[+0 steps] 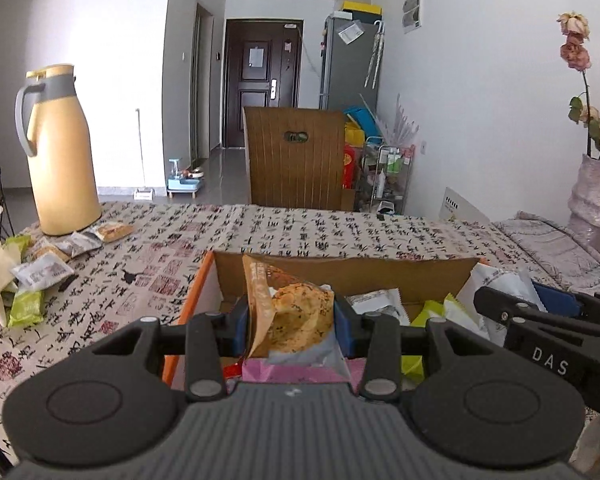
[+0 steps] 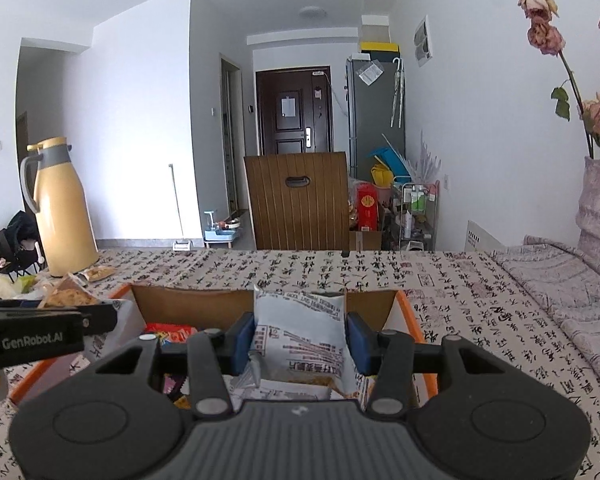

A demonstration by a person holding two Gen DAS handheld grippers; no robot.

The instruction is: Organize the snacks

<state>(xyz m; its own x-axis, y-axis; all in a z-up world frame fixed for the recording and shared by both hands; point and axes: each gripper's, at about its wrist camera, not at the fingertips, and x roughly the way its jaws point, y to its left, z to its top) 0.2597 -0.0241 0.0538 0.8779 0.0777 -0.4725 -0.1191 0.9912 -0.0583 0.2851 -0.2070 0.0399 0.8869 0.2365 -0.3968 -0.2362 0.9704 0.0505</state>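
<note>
left gripper (image 1: 290, 326): clamped on orange snack packet (image 1: 296, 316), packet upright
right gripper (image 2: 300, 338): clamped on white snack packet (image 2: 302, 332)
cardboard box (image 1: 340, 270): directly below and ahead of both claws
next: likely release into box

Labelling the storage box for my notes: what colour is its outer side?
Orange outside, with plain brown cardboard inside; the box shows it best in the left wrist view.

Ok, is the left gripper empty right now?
No, the left gripper is shut on a snack packet showing a flatbread picture, held over the box.
</note>
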